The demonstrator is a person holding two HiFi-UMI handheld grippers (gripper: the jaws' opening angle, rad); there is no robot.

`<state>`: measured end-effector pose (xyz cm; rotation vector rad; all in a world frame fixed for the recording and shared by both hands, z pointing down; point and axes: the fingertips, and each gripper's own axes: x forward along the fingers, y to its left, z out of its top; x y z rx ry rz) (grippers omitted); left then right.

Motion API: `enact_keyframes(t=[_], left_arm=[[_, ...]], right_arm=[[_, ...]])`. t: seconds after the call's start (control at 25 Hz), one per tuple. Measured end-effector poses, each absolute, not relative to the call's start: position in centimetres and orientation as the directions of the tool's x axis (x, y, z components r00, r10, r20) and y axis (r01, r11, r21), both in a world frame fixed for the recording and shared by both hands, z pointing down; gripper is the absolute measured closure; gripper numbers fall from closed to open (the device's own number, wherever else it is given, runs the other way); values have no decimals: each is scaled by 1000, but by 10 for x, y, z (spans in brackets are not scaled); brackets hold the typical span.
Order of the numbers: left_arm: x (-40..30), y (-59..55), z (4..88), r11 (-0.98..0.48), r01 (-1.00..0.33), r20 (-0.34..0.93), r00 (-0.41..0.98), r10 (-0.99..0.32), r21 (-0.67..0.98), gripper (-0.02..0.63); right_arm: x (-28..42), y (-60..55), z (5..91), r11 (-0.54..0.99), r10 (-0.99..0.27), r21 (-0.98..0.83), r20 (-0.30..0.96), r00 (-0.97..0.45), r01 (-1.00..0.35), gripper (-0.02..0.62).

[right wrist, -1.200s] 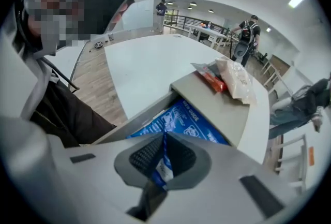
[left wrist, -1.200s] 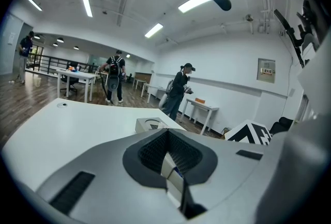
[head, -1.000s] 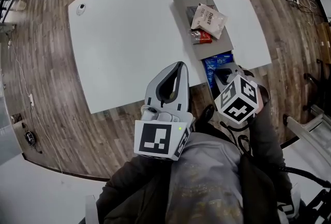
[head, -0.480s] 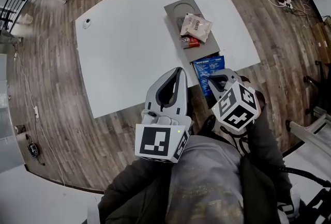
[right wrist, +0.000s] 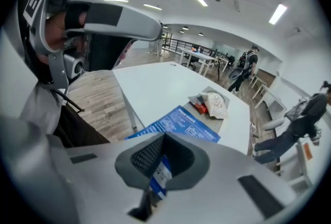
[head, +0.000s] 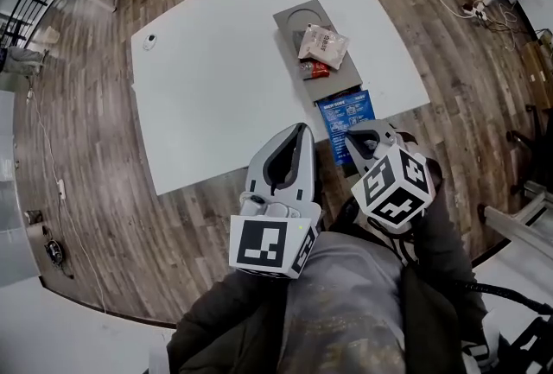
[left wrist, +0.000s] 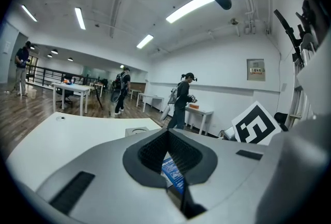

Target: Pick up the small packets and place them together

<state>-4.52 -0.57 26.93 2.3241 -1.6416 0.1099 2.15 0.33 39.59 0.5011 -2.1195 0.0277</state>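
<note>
Since the R gripper (head: 361, 143) just nipped tighter on the blue packet's (head: 346, 115) near edge and raised it, carry's next: white packet (head: 323, 44) & red packet (head: 318, 68) lie ahead on grey tray (head: 294, 18). L gripper (head: 301, 130) alongside, closed on nothing.

A big open lab or workshop hall: a wood floor (head: 95, 217), long strip lights (left wrist: 189, 7) on a high white ceiling, white tables (left wrist: 70, 88) spaced apart, a railing (right wrist: 178, 42) at the back, and people (left wrist: 182, 99) standing at work by the tables
</note>
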Motion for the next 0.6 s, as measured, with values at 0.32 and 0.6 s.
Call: enact_keyframes(t=[0.32,0.6], left_arm=[[-52,-15,291,-296,-927,274,353,-895,229,603],[-45,-22,293,-318,-919,277,377,-884,235,603]], right_arm=[[20,2,422,919,-301,124,835,-461,-375,591],[28,3,430,919,-279,103,852,-443,-381,591]])
